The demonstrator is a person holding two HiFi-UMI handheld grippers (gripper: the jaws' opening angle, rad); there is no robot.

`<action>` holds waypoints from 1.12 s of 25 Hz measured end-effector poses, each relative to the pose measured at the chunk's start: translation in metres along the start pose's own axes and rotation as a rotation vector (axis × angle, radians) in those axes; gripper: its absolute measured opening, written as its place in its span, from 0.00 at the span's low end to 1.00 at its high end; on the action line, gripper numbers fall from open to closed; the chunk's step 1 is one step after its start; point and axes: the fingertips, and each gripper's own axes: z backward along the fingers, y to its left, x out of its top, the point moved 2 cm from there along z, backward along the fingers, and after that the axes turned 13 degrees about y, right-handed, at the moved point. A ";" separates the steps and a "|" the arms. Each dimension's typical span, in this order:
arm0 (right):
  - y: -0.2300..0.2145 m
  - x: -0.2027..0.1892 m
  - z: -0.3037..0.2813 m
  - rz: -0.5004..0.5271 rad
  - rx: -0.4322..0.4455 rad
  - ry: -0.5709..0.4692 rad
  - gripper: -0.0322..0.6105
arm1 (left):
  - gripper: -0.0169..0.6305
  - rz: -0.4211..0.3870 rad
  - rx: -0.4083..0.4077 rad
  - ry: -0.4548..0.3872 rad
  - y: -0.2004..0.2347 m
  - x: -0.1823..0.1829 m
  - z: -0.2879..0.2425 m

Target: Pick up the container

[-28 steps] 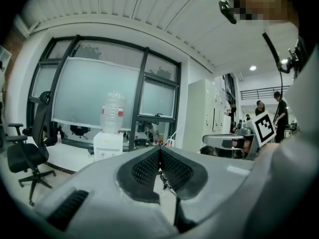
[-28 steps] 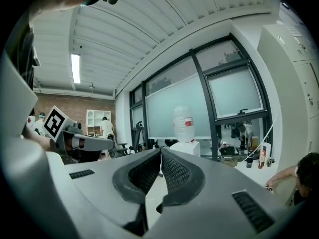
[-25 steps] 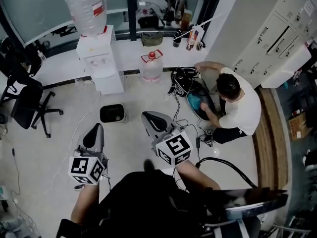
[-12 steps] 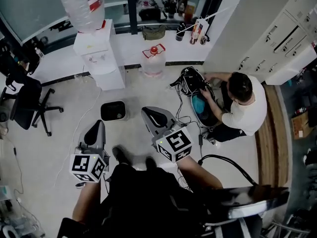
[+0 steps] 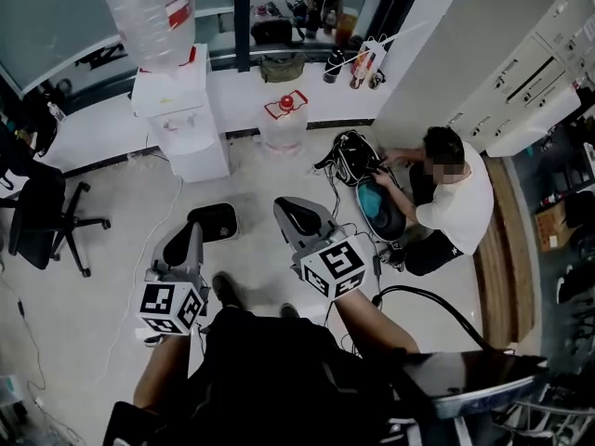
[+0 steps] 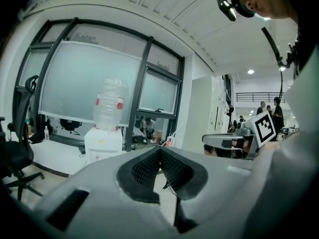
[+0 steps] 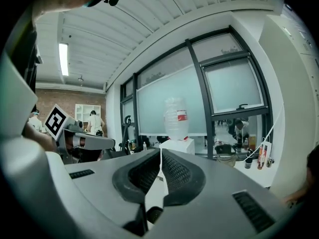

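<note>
A small black container [image 5: 212, 221] sits on the pale floor, just ahead of my left gripper [image 5: 187, 237] and to its right. That gripper is shut and empty; in the left gripper view its pads meet at the tip [image 6: 159, 150]. My right gripper [image 5: 294, 215] is held level over the floor, right of the container, and is also shut with nothing in it [image 7: 160, 153]. A clear water jug [image 5: 282, 124] with a red cap stands by the wall beyond both grippers.
A white water dispenser [image 5: 181, 119] with an upturned bottle [image 6: 110, 106] stands at the back left. A person [image 5: 448, 198] crouches at the right over an open bag [image 5: 379, 207], with cables [image 5: 346, 161] on the floor. An office chair [image 5: 35, 214] is at the far left, lockers [image 5: 535, 63] at the right.
Both grippers have moved forward together toward the wall. The black container and the jug now lie closer to their tips. Both stay shut.
</note>
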 end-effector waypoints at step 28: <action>-0.061 -0.167 -0.245 -0.186 0.041 0.333 0.06 | 0.04 0.097 -0.033 0.298 0.165 -0.141 -0.177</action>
